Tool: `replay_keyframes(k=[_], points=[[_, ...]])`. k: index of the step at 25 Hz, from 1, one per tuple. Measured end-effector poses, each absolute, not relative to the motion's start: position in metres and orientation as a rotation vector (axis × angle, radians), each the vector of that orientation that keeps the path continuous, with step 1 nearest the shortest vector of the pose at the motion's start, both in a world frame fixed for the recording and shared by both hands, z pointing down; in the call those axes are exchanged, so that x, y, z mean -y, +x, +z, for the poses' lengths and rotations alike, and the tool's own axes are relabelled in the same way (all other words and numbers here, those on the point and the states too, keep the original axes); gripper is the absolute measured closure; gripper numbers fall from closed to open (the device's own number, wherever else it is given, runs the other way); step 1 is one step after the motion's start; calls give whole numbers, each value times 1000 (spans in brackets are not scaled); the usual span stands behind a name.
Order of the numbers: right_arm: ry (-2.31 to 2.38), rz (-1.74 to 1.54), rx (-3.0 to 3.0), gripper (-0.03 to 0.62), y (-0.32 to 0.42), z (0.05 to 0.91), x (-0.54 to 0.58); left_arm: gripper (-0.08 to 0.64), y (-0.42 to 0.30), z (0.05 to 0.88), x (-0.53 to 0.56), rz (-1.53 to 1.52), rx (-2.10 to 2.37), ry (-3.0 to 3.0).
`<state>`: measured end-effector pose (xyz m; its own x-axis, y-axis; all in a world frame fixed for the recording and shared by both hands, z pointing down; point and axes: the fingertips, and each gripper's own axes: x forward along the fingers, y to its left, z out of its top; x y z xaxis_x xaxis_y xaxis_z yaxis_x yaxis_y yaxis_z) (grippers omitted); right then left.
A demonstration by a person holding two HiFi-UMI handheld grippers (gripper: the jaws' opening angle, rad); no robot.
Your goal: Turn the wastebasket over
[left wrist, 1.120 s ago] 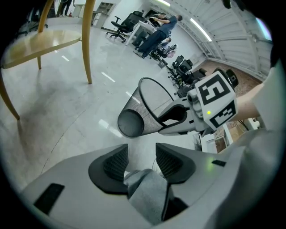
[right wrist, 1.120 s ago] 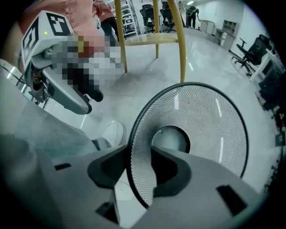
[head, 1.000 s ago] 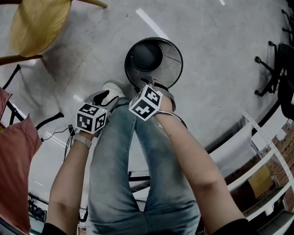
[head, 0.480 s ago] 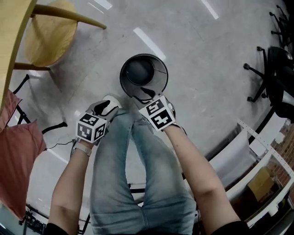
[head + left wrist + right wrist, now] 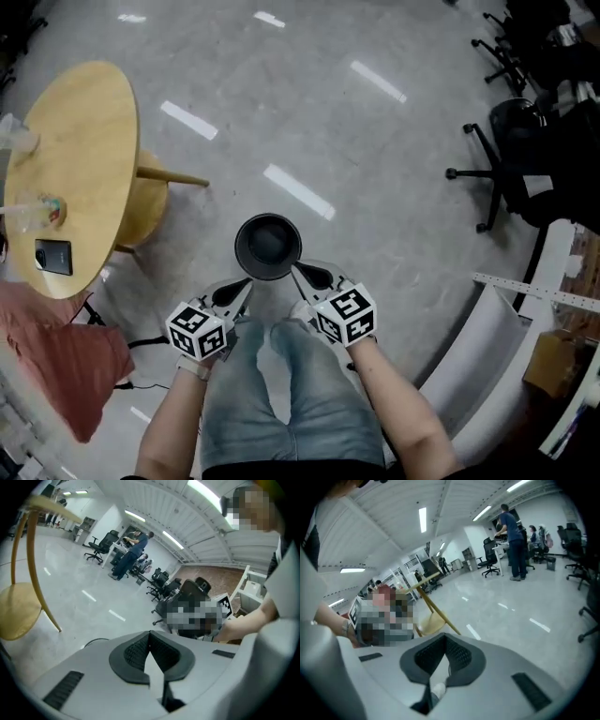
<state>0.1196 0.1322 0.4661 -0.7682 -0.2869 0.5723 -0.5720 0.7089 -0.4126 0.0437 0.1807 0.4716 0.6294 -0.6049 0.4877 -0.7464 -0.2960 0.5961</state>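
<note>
We see the wastebasket (image 5: 268, 246) standing on the gray floor (image 5: 394, 216). Its open mouth faces up, so we look down into its dark inside. Our two grippers are just below it in the head view, one by each side of its rim. We cannot tell if they touch it. The left gripper (image 5: 246, 285) has its fingers pressed together with nothing between them. The right gripper (image 5: 296, 272) has its fingers together too, and it holds nothing. Each gripper has a cube with black and white squares on it, and our arms reach out behind the cubes. Under the grippers are our legs in blue jeans (image 5: 281, 403). Off to the left, well away from the wastebasket, is a round yellow bench (image 5: 89, 141). A black phone (image 5: 53, 256) and a clear cup (image 5: 28, 214) lie on it. A yellow chair (image 5: 145, 211) sits partly under the bench. A red cloth (image 5: 56, 356) is at the lower left. A black office chair (image 5: 511, 150) stands far off at the right.
</note>
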Motion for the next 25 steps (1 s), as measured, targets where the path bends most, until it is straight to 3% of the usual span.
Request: replay_keyframes(k=[11, 25], points=[[984, 853, 2637, 581, 146, 272, -132, 546, 82, 268, -161, 192, 999, 2288], [1098, 555, 2831, 581, 155, 72, -104, 546, 95, 55, -114, 52, 942, 2621]])
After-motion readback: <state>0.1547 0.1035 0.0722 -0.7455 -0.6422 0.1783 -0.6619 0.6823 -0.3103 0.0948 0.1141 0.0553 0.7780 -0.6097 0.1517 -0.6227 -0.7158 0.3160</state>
